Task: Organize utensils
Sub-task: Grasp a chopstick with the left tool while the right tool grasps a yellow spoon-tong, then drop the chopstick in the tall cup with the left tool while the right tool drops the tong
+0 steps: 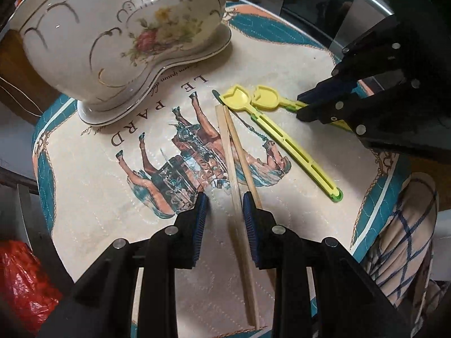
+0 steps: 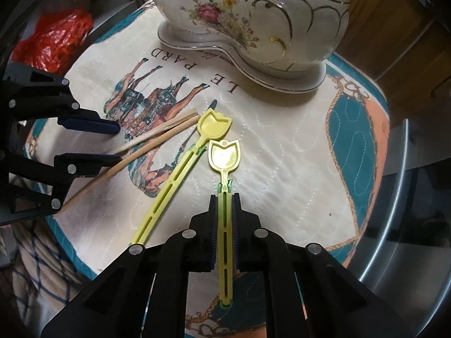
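Observation:
Two wooden chopsticks lie together on a printed round mat. My left gripper is open, its fingers on either side of them, low over the mat. Two yellow tulip-headed plastic utensils lie beside them. My right gripper is shut on the handle of one yellow utensil; the other yellow utensil lies free to its left. In the right wrist view the chopsticks run between the left gripper's fingers. The right gripper shows at the right of the left wrist view.
A large floral china vase with gold trim stands at the far side of the mat; it also shows in the right wrist view. A red plastic bag lies off the table. A person's checked trousers are beside the mat's edge.

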### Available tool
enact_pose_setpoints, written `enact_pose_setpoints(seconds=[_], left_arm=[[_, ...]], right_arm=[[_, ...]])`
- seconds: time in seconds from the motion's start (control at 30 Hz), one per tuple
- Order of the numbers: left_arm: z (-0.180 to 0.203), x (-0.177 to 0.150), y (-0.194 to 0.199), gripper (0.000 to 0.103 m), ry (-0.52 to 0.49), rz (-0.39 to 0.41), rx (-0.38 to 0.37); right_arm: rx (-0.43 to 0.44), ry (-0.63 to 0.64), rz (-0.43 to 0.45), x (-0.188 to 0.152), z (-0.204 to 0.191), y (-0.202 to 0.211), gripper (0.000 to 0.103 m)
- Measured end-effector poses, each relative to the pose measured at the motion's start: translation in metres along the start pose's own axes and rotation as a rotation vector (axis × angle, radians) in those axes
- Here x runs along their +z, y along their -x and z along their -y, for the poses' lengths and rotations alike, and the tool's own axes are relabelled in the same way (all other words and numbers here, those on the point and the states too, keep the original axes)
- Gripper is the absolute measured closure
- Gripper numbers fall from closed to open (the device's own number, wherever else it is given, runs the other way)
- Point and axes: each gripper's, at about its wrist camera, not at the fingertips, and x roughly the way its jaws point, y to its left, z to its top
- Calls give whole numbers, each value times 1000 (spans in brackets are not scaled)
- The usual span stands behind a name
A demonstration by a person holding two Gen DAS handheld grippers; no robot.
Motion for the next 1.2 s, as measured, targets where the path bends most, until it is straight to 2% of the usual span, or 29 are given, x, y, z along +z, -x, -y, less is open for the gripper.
enact_pose_setpoints(seconds=[0.2, 0.27, 0.33, 0.53, 0.7, 0.73, 0.83, 0.93, 1.2], left_arm=[[1, 14, -3, 77, 13, -29, 4], [-3, 14, -1, 89, 28, -9, -4], [-9, 12, 0, 96, 62, 18, -26], [-29, -1, 4, 98, 158, 128, -111], [-40, -22, 25, 98, 213, 322, -99], [-42, -26, 35, 98, 220, 383, -89], [-47, -37, 62, 98, 214, 569, -125], [-56, -43, 80, 98, 240, 682, -127], [-73, -47, 109, 98, 300, 880, -64]], right_arm=[[-6, -18, 56, -6, 3, 9, 93], [11, -40, 95, -7, 9, 17, 93], [25, -56, 131, -7, 13, 24, 93], [86, -103, 281, -13, 24, 53, 93], [132, -173, 447, -20, 35, 76, 93], [145, -185, 481, -21, 36, 80, 93], [196, -225, 592, -24, 40, 89, 93], [218, -245, 669, -22, 43, 96, 93], [236, -285, 830, -3, 47, 102, 93]])
